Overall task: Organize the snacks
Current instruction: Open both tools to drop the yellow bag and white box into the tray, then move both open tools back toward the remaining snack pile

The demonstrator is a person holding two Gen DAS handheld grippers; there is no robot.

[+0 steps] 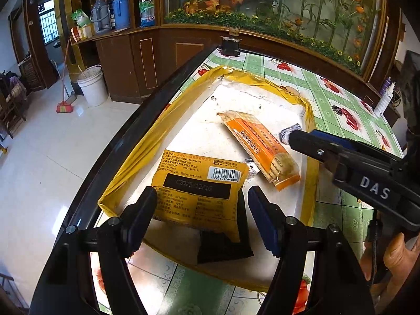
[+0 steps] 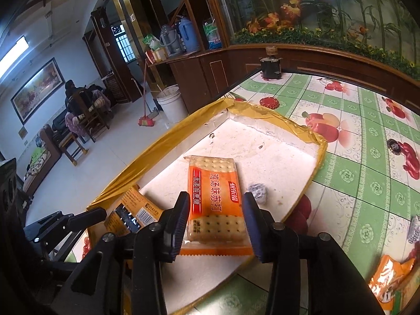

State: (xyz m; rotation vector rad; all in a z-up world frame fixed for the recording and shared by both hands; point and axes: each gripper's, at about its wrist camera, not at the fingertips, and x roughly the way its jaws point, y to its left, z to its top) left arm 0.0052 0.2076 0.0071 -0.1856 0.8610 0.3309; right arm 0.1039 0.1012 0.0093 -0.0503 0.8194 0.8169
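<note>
**Two packets in the foam tray, both tools spread**

Your shallow white foam tray [image 2: 275, 155], its rim bound in glossy yellow tape and its floor pitted and scuffed, lies on the table [image 2: 367, 162] under a slick plastic cloth of green checks and red fruit; in it sits the flat orange-and-clear plastic cracker packet [image 2: 212, 202], square pale crackers showing through both clear ends, its crimped bottom edge near you; beside it, toward the tray's left corner, is the mustard-yellow crinkled foil snack packet [image 1: 199, 183], back side up with barcode and black date strip; a small crumpled grey-and-white wrapped sweet [image 2: 257, 192] rests on the foam just right of the cracker packet.

Your right tool [image 2: 215, 223] points steeply down at the tray, its blue ribbed pads standing on either side of the cracker packet's lower half, apart from it with gaps showing, gripping nothing; your left tool [image 1: 202, 210] likewise tilts down, jaws wide, straddling the yellow packet's near end; whether its pads [image 1: 262, 218] touch the foil, I cannot tell; your hand [image 1: 391, 257] shows at the right tool's handle.
</note>
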